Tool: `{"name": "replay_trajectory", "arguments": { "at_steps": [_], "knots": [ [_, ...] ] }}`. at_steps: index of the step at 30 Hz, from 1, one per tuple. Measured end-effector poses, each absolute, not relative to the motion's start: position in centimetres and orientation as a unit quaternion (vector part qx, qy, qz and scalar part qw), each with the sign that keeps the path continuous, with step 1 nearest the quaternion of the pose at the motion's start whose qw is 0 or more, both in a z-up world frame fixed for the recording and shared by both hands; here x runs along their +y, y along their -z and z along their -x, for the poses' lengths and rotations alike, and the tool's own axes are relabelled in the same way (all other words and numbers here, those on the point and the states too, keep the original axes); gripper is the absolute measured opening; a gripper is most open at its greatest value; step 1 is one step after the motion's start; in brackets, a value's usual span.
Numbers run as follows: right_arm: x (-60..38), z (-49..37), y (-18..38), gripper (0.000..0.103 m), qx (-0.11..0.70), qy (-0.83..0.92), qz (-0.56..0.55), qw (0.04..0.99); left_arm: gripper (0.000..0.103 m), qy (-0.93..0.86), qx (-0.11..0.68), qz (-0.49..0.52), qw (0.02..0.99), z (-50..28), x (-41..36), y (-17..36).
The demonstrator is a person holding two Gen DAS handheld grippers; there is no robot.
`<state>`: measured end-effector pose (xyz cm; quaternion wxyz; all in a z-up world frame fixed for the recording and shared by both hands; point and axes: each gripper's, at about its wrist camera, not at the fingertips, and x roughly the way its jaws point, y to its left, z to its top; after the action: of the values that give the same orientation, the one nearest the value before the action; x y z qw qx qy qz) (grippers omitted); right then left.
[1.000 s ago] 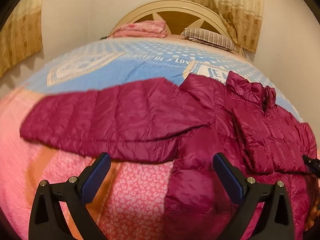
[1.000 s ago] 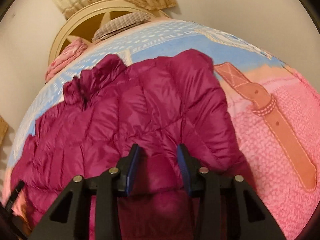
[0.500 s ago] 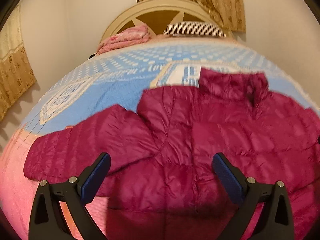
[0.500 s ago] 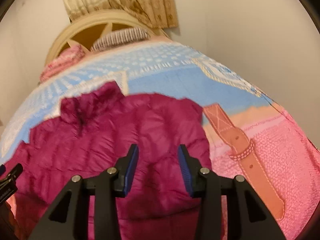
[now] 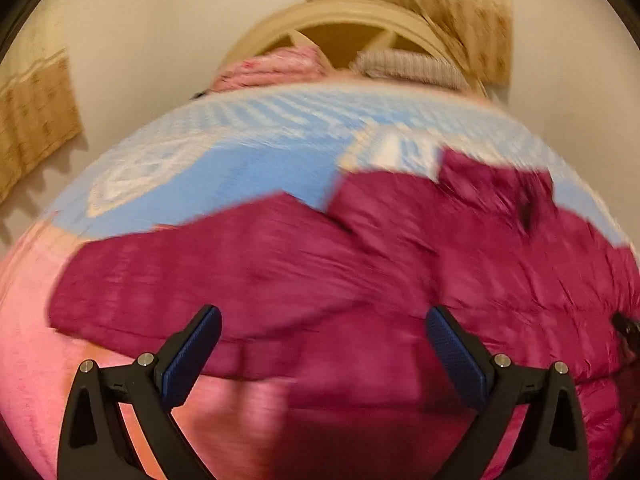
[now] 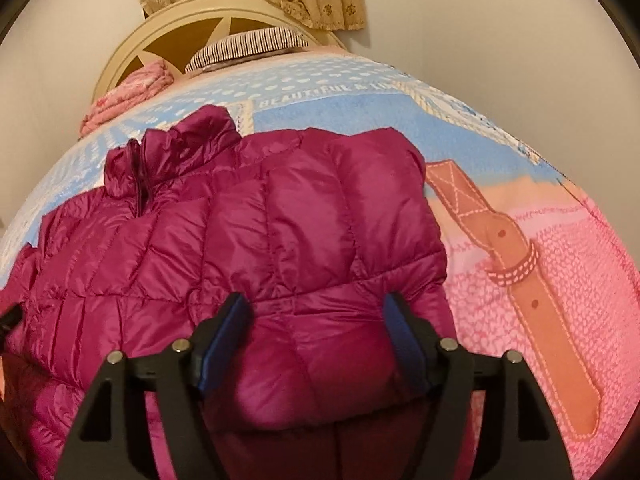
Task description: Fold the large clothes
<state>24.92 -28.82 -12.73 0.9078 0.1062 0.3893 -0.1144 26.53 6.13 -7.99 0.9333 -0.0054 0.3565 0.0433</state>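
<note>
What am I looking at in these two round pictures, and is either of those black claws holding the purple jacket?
Each picture comes from a fisheye camera fixed on a hand-held two-finger gripper, looking forward along its fingers; a person carries one in each hand. The left gripper stands wide open above the jacket's spread sleeve and holds nothing. That picture is blurred by motion. The right gripper is also open: the magenta puffer jacket bulges between its blue pads, but they do not appear to pinch it. The jacket lies on a bed with a blue and pink blanket. At the far end are a cream headboard, a striped pillow and a folded pink cloth.
</note>
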Motion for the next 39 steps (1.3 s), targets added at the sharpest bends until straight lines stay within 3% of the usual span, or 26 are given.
{"name": "replay_trajectory", "arguments": {
  "at_steps": [5, 11, 20, 22, 26, 27, 32, 39],
  "knots": [
    [-28.9, -24.2, 12.5, 0.073, 0.375, 0.111, -0.123, 0.912, 0.102, -0.147, 0.332, 0.044, 0.931, -25.7, 17.9, 6.1],
    [-28.3, -24.9, 12.7, 0.078, 0.387, 0.114, -0.100, 0.910, 0.102, -0.278, 0.346, 0.119, 0.888, -26.2, 30.0, 7.5],
    [-28.3, -25.1, 12.9, 0.080, 0.392, 0.114, -0.095, 0.908, 0.098, -0.237, 0.392, 0.201, 0.866, -27.9, 33.3, 13.2],
    [-28.1, -25.2, 13.0, 0.081, 0.393, 0.115, -0.092, 0.908, 0.074, -0.230, 0.386, 0.194, 0.872, -27.8, 32.4, 12.9],
    [-28.2, -25.2, 13.0, 0.081, 0.394, 0.114, -0.092, 0.907, 0.045, -0.221, 0.379, 0.188, 0.879, -27.5, 32.4, 12.9],
    [-28.2, -25.2, 13.0, 0.082, 0.394, 0.114, -0.092, 0.908, 0.032, -0.205, 0.371, 0.200, 0.883, -27.1, 32.6, 12.9],
    [-28.2, -25.1, 12.9, 0.082, 0.392, 0.112, -0.097, 0.908, 0.026, -0.197, 0.368, 0.189, 0.889, -27.2, 32.0, 12.1],
    [-28.4, -25.0, 12.9, 0.082, 0.388, 0.106, -0.106, 0.910, 0.025, -0.163, 0.292, 0.138, 0.932, -27.7, 26.6, 5.2]
  ]
}}
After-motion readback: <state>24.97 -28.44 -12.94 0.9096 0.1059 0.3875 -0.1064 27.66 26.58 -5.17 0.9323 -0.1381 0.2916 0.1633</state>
